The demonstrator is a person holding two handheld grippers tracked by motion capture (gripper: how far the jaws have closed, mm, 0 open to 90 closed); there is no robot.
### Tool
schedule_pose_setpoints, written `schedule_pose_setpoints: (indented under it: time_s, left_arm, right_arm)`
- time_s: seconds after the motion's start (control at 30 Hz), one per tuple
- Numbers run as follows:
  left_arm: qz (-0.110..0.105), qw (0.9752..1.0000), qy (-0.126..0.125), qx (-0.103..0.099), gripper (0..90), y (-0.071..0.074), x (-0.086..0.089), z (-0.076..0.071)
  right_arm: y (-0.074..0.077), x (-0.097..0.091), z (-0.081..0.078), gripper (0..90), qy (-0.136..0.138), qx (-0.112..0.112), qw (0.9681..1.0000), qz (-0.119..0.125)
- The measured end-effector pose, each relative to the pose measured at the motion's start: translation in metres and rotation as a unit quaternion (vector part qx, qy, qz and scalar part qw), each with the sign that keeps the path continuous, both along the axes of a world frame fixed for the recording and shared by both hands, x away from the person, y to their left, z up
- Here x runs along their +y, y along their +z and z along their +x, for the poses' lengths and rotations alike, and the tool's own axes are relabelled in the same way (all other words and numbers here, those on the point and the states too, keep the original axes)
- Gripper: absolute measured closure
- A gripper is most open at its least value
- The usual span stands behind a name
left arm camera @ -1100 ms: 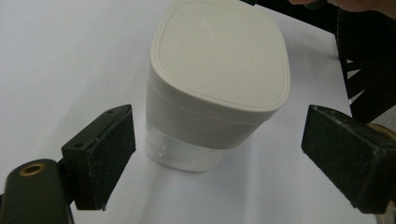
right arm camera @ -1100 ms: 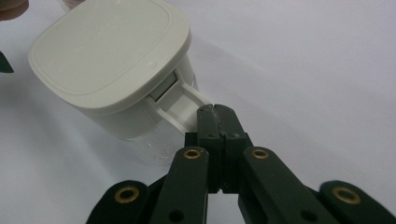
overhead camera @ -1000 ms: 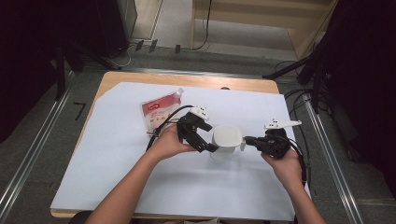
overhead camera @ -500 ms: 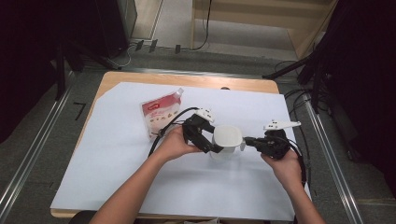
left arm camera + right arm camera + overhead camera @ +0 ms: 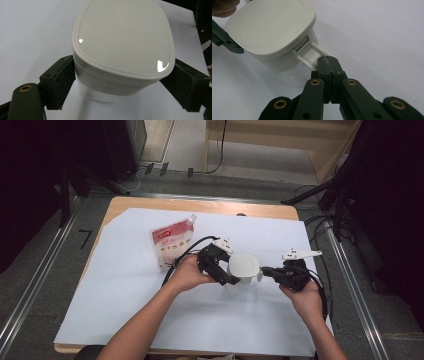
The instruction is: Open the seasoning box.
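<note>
A clear container with a rounded white lid (image 5: 242, 266) stands tilted on the white sheet, mid-table. My left gripper (image 5: 234, 270) comes in from the left and is shut on the lid (image 5: 122, 37), one black pad on each side of its rim. In the right gripper view the lid (image 5: 272, 27) has a white latch tab (image 5: 312, 53) sticking out of its side. My right gripper (image 5: 328, 61) is shut on the end of that tab. In the high view the right gripper (image 5: 265, 271) points left at the container.
A red and white spouted pouch (image 5: 172, 242) lies flat behind and to the left of the left hand. A white sheet (image 5: 125, 285) covers most of the wooden table (image 5: 200, 205). Cables trail from both grippers; metal rails run along both table sides.
The left gripper and the container have edged slightly to the right. The right gripper has kept still.
</note>
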State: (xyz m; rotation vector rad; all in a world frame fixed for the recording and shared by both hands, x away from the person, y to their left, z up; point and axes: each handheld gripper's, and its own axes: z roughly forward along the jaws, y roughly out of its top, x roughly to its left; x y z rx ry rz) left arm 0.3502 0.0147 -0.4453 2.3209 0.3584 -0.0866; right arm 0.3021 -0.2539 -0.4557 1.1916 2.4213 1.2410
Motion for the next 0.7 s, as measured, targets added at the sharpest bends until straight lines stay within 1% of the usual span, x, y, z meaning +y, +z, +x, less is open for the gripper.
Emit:
schedule_pose_setpoints:
  time_s: [0.07, 0.13, 0.17, 0.2, 0.23, 0.3, 0.47, 0.5, 0.57, 0.7]
  left_arm:
    - [0.007, 1.0000, 0.002, 0.001, 15.6, 0.0018, -0.0003, 0.0000]
    - [0.008, 1.0000, 0.004, -0.001, 15.8, 0.0023, -0.0003, -0.0005]
    - [0.015, 0.9999, 0.002, -0.002, 15.9, 0.0040, 0.0000, -0.0007]
    - [0.018, 0.9998, 0.002, -0.003, 15.9, 0.0045, 0.0001, -0.0007]
    - [0.017, 0.9998, 0.004, -0.005, 16.1, 0.0049, 0.0003, -0.0011]
    - [0.017, 0.9998, 0.002, -0.004, 16.3, 0.0055, 0.0009, -0.0007]
    - [0.026, 0.9996, 0.005, -0.013, 16.6, 0.0082, 0.0000, -0.0024]
    - [0.026, 0.9995, 0.002, -0.015, 16.6, 0.0091, 0.0003, -0.0021]
    - [0.019, 0.9998, 0.003, -0.008, 16.6, 0.0098, 0.0011, -0.0014]
    - [0.020, 0.9997, 0.003, -0.010, 16.8, 0.0105, 0.0007, -0.0024]
  right_arm:
    - [-0.0004, 0.0006, 0.0001, 90.0, 0.001, -0.002, 1.0000, -0.001]
    - [-0.0014, 0.0024, -0.0001, 90.0, 0.004, 0.000, 0.9999, -0.013]
    - [-0.0024, 0.0036, -0.0002, 90.0, 0.005, 0.002, 0.9997, -0.022]
    - [-0.0030, 0.0049, -0.0005, 90.0, 0.003, 0.007, 0.9996, -0.026]
    - [-0.0037, 0.0050, 0.0001, 90.0, 0.004, 0.006, 0.9996, -0.027]
    - [-0.0043, 0.0045, 0.0013, 90.0, 0.002, 0.010, 0.9998, -0.018]
    - [-0.0044, 0.0048, 0.0013, 90.0, 0.003, 0.010, 0.9998, -0.018]
    - [-0.0043, 0.0047, 0.0013, 90.0, 0.002, 0.011, 0.9998, -0.018]
    - [-0.0044, 0.0047, 0.0013, 90.0, 0.002, 0.011, 0.9998, -0.018]
    - [-0.0044, 0.0048, 0.0012, 90.0, 0.003, 0.009, 0.9997, -0.020]
